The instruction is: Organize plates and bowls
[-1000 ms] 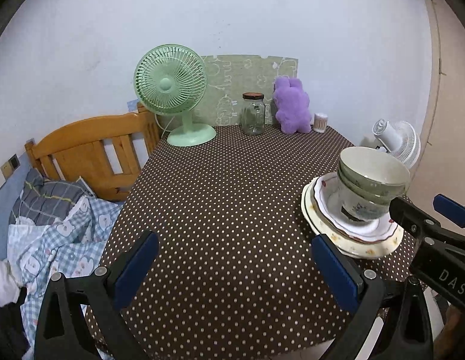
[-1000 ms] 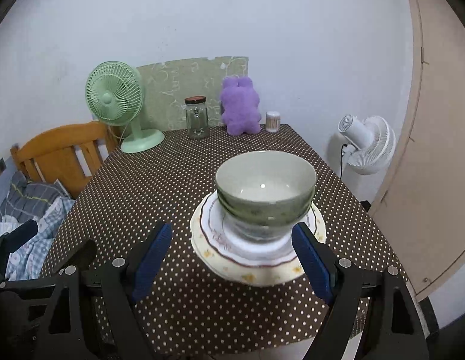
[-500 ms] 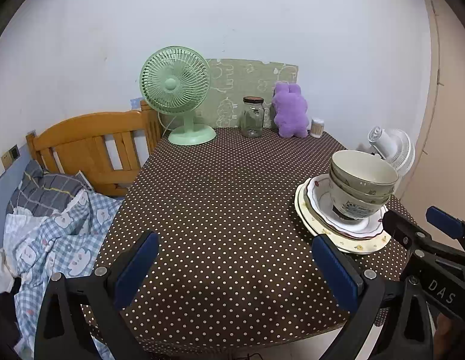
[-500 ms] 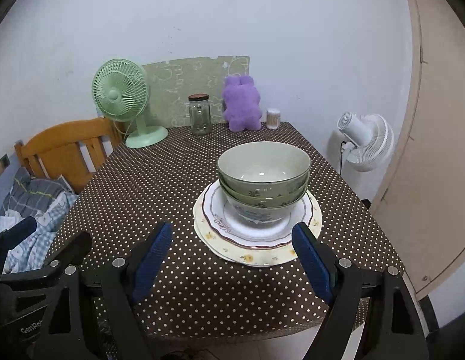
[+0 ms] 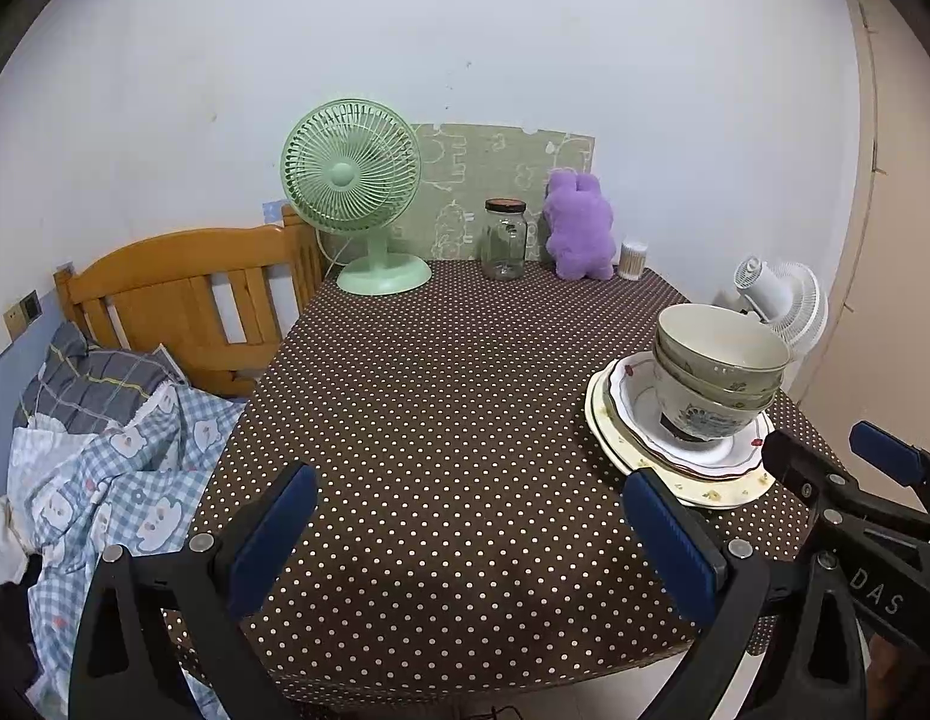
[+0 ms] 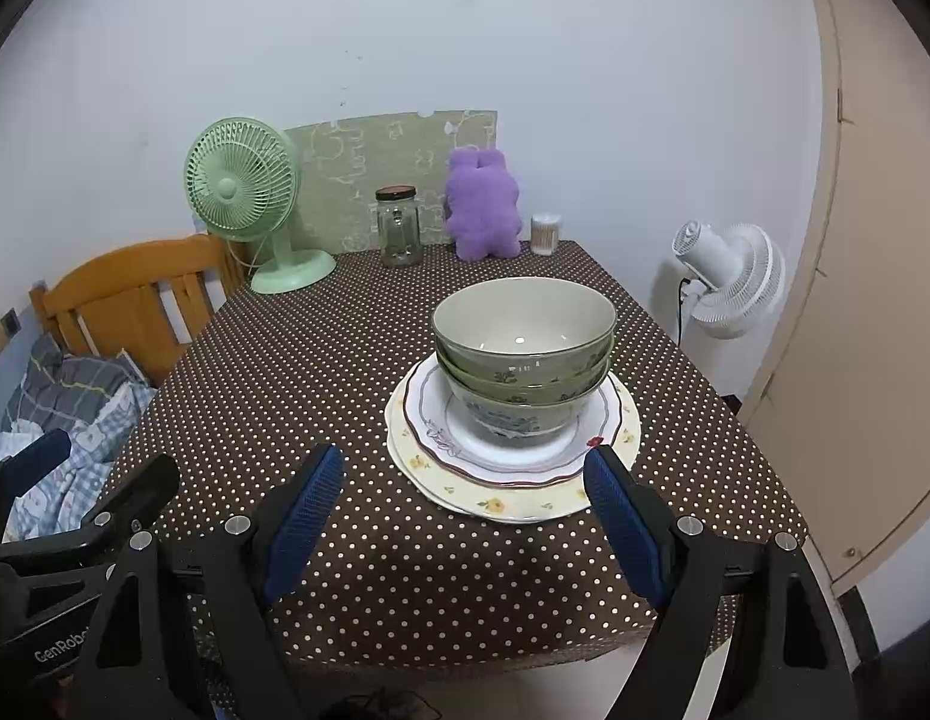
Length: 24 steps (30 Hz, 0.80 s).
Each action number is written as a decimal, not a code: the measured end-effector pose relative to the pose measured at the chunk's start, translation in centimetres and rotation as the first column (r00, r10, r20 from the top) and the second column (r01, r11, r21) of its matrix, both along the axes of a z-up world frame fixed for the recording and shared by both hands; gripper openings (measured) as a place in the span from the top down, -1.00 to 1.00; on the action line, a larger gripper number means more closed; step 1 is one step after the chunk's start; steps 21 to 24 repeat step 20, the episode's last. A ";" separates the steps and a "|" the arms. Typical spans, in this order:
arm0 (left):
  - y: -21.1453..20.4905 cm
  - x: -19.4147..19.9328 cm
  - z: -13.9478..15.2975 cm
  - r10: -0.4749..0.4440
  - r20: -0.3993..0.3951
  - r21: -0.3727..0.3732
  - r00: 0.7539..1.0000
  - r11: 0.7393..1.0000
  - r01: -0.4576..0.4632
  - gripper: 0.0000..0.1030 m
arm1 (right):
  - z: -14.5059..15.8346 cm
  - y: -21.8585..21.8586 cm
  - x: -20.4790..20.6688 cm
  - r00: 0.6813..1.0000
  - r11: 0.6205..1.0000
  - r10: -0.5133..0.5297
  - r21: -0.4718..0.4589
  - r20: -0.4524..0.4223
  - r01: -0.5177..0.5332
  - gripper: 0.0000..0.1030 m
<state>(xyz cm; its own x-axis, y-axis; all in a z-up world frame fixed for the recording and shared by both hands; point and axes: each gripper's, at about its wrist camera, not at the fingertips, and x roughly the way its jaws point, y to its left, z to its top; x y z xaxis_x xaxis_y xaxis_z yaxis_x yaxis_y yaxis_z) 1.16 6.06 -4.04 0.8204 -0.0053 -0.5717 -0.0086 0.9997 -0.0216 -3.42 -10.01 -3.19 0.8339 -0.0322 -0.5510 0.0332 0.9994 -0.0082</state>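
**Bowls nested on stacked plates, both grippers clear of them**

The table (image 6: 321,360), under a brown cloth with white dots, is the landmark here. To its left stands a wooden bed headboard (image 5: 183,294) with blue checked bedding (image 5: 105,468) below it. Off the table's right side, a white fan (image 6: 735,282) stands on the floor before a beige door (image 6: 873,300).

On the table's near right part sit the plates (image 6: 513,489): a cream plate with yellow flowers at the bottom and a white scalloped plate with a dark red rim line on top. On the white plate rest the bowls (image 6: 522,336), three green ones nested upright, the uppermost showing a pale interior.

Along the table's far edge, from left to right, stand a green desk fan (image 5: 354,180), a glass jar (image 5: 504,240) with a dark lid, a purple plush toy (image 5: 579,228) and a small container of cotton swabs (image 6: 545,234). A green patterned board (image 5: 495,174) leans on the wall behind them.

The left gripper (image 5: 471,540) hangs over the table's near edge, left of the plates, jaws wide apart and holding nothing. The right gripper (image 6: 465,528) hangs over the near edge just before the plates, jaws likewise spread wide around empty air, touching no dish.
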 end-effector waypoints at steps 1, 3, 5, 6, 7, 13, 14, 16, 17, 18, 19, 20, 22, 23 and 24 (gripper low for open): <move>-0.1 0.0 0.0 0.000 0.001 -0.001 1.000 1.000 0.000 -0.99 | 0.0 0.0 0.0 1.000 1.000 0.001 0.001 -0.001 -0.001 -0.64; -0.1 -0.1 0.0 0.000 0.001 0.000 1.000 1.000 0.000 -0.99 | -0.1 -0.1 -0.1 1.000 1.000 0.000 0.001 -0.003 0.000 -0.64; -0.1 -0.1 0.0 0.001 0.003 0.001 1.000 1.000 -0.001 -0.99 | -0.1 -0.2 -0.1 1.000 1.000 0.000 0.001 -0.003 0.000 -0.64; -0.2 -0.1 0.0 0.002 0.005 0.001 1.000 1.000 -0.002 -0.99 | -0.1 -0.3 -0.2 1.000 1.000 -0.001 -0.001 -0.001 0.001 -0.64; -0.2 -0.1 0.0 0.002 0.004 0.001 1.000 1.000 -0.002 -0.99 | -0.1 -0.3 -0.2 1.000 1.000 -0.001 -0.002 0.000 0.001 -0.64; -0.4 -0.3 0.0 0.003 0.004 0.002 1.000 1.000 -0.003 -0.99 | -0.2 -0.7 -0.4 1.000 1.000 0.000 -0.002 -0.002 0.000 -0.64; -0.5 -0.3 0.0 0.003 0.004 0.003 1.000 1.000 -0.003 -0.99 | -0.2 -0.6 -0.4 1.000 1.000 -0.001 -0.002 -0.002 0.001 -0.64; -0.6 -0.3 0.0 0.002 0.006 0.000 1.000 1.000 -0.002 -0.99 | -0.2 -0.7 -0.4 1.000 1.000 -0.001 -0.001 -0.002 0.001 -0.64; -0.7 -0.3 0.0 0.004 0.005 0.001 1.000 1.000 -0.004 -0.99 | -0.2 -0.6 -0.4 1.000 1.000 0.000 -0.001 -0.002 0.000 -0.64; -0.7 -0.3 0.0 0.005 0.005 0.001 1.000 1.000 -0.005 -0.99 | -0.3 -0.7 -0.5 1.000 1.000 0.000 -0.001 -0.004 0.000 -0.64; -0.7 -0.3 0.0 0.007 0.004 0.001 1.000 1.000 -0.007 -0.99 | -0.4 -0.8 -0.5 1.000 1.000 0.001 -0.001 -0.005 -0.001 -0.64; -0.7 -0.3 -0.1 0.009 0.003 0.002 1.000 1.000 -0.009 -0.99 | -0.4 -0.8 -0.5 1.000 1.000 0.002 -0.001 -0.006 -0.002 -0.64; -0.7 -0.3 -0.1 0.009 0.003 0.002 1.000 1.000 -0.009 -0.99 | -0.4 -0.8 -0.5 1.000 1.000 0.002 -0.001 -0.006 -0.002 -0.64; -0.7 -0.3 -0.1 0.009 0.003 0.002 1.000 1.000 -0.009 -0.99 | -0.4 -0.8 -0.5 1.000 1.000 0.002 -0.001 -0.006 -0.002 -0.64; -0.7 -0.3 -0.1 0.009 0.003 0.002 1.000 1.000 -0.009 -0.99 | -0.4 -0.8 -0.5 1.000 1.000 0.002 -0.001 -0.006 -0.002 -0.64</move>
